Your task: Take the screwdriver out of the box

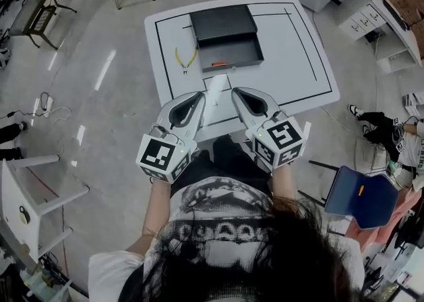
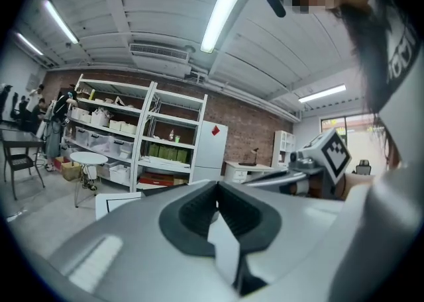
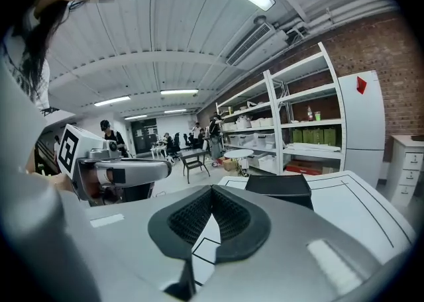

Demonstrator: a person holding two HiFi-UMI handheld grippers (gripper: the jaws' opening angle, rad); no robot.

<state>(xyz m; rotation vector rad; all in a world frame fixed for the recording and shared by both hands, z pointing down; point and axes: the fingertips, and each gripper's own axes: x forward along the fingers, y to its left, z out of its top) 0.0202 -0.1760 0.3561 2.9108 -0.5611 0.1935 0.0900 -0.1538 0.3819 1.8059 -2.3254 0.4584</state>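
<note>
Both clenched empty, left tool [image 1: 199,97] and right tool [image 1: 237,92] hover before the box [image 1: 222,22], pliers [image 1: 185,59] lying beside it.

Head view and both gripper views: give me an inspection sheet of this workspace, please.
Surface: white table, black outline marked on it.
Job's things: orange-handled screwdriver lies inside the open black box, along its near edge.
Clutter: yellow-handled pliers on the table, left of the box.
Grippers: left gripper and right gripper side by side over the table's near edge, jaws together, nothing held.
Cables: a loose cable on the floor to the left.
Surroundings: shelving against a brick wall, blue chair to the right, people in the background.
</note>
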